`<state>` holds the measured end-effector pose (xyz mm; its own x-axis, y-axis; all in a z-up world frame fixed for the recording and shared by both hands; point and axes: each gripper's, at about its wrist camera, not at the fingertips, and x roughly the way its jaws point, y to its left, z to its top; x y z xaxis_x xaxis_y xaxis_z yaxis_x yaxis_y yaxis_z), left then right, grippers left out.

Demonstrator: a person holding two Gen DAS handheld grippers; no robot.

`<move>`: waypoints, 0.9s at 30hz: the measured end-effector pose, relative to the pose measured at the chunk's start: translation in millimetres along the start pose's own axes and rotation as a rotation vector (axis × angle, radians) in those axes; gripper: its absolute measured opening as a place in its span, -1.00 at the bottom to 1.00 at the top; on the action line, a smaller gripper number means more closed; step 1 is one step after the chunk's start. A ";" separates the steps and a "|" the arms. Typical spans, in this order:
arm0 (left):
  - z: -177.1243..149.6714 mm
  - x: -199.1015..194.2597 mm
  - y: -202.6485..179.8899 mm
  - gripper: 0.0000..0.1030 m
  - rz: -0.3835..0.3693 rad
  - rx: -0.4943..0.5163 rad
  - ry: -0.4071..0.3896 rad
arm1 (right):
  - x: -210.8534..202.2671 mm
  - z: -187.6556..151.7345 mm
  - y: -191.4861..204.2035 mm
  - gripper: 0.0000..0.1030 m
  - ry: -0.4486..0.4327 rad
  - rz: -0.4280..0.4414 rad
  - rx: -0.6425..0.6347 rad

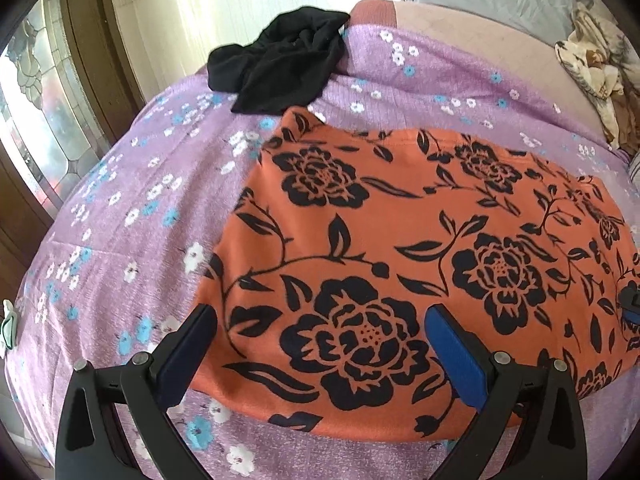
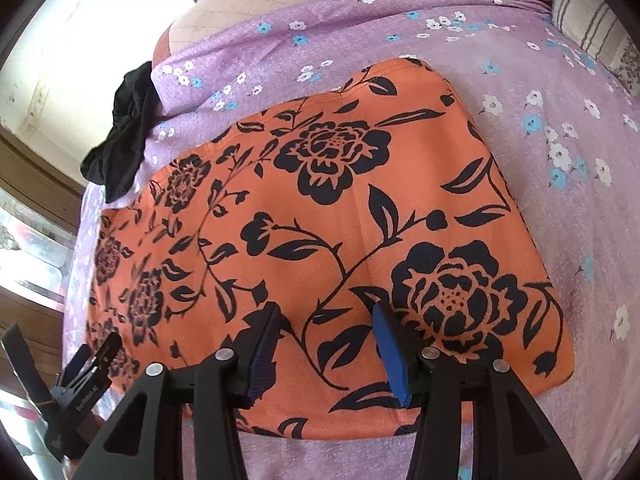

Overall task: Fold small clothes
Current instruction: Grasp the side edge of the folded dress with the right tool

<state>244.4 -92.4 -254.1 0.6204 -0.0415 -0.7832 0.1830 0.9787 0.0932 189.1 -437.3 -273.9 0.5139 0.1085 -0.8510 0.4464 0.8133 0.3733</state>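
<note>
From my left hand-held gripper [image 1: 320,320] I look down past two fingers standing wide apart, the dark one over the near left corner of the orange cloth [image 1: 400,220] and the blue-padded one over its big black flower. Nothing sits between the pads, and I cannot tell whether the tips touch the fabric. My right hand-held gripper [image 2: 326,320] stands about half open above the near edge of the same cloth [image 2: 320,200], its blue pad just beside another large flower, with only flat fabric showing between the fingers and nothing pinched. The left hand-held gripper shows at the lower left of the right view [image 2: 86,376], beside the cloth's left end.

The orange cloth with its black flower and leaf print lies spread flat on the bed, folded into a broad rectangle, with a second layer's edge showing along the far side. Under it is the purple bedsheet [image 1: 120,200] dotted with small white and blue flowers.

Beyond the cloth's far left corner a black garment [image 1: 280,68] lies crumpled on the sheet, close to the orange cloth but apart from it. Further back the sheet ends and a bare pinkish mattress [image 1: 460,36] shows. At the far right a patterned blanket [image 1: 592,64] is bunched up, and in the right view a striped pillow [image 2: 588,20] lies at the far right corner. A window with patterned glass [image 1: 36,92] runs along the left.
</note>
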 end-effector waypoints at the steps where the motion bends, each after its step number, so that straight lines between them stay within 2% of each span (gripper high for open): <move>1: -0.3 -3.0 1.3 1.00 0.000 -0.004 -0.006 | -6.8 -0.8 -2.6 0.01 -0.017 0.021 0.020; 3: -1.3 -7.1 4.6 1.00 -0.002 -0.009 -0.011 | -19.9 -3.5 -6.8 0.01 -0.056 0.043 0.045; 5: -5.0 -2.9 6.7 1.00 0.009 -0.004 0.020 | -28.3 -6.8 -12.2 0.01 -0.080 0.060 0.072; 8: -13.5 14.3 4.2 1.00 0.039 0.029 0.096 | -18.5 -13.4 -26.6 0.01 -0.027 0.070 0.140; 9: -14.4 15.4 3.0 1.00 0.042 0.042 0.092 | -8.3 -16.3 -31.8 0.02 0.020 0.069 0.158; 10: -13.8 13.5 3.1 1.00 0.041 0.044 0.085 | -4.8 -18.4 -34.2 0.02 0.028 0.083 0.161; 13: -11.9 1.8 8.5 1.00 -0.001 0.026 0.075 | -20.7 -18.7 -32.7 0.02 0.017 0.093 0.153; 16: -11.8 -12.5 14.8 1.00 -0.003 0.010 0.038 | -44.2 -26.4 -45.3 0.13 -0.026 0.110 0.178; 21: -8.7 -28.5 18.6 1.00 -0.036 -0.016 0.001 | -67.4 -35.6 -90.7 0.27 -0.050 0.196 0.366; 27: -3.5 -28.7 23.8 1.00 -0.021 -0.029 -0.019 | -53.0 -38.4 -117.0 0.31 -0.023 0.205 0.508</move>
<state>228.2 -67.2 -231.5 0.6309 -0.0653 -0.7731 0.1738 0.9830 0.0588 81.5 -516.2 -286.7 0.6407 0.2185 -0.7361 0.6303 0.3977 0.6667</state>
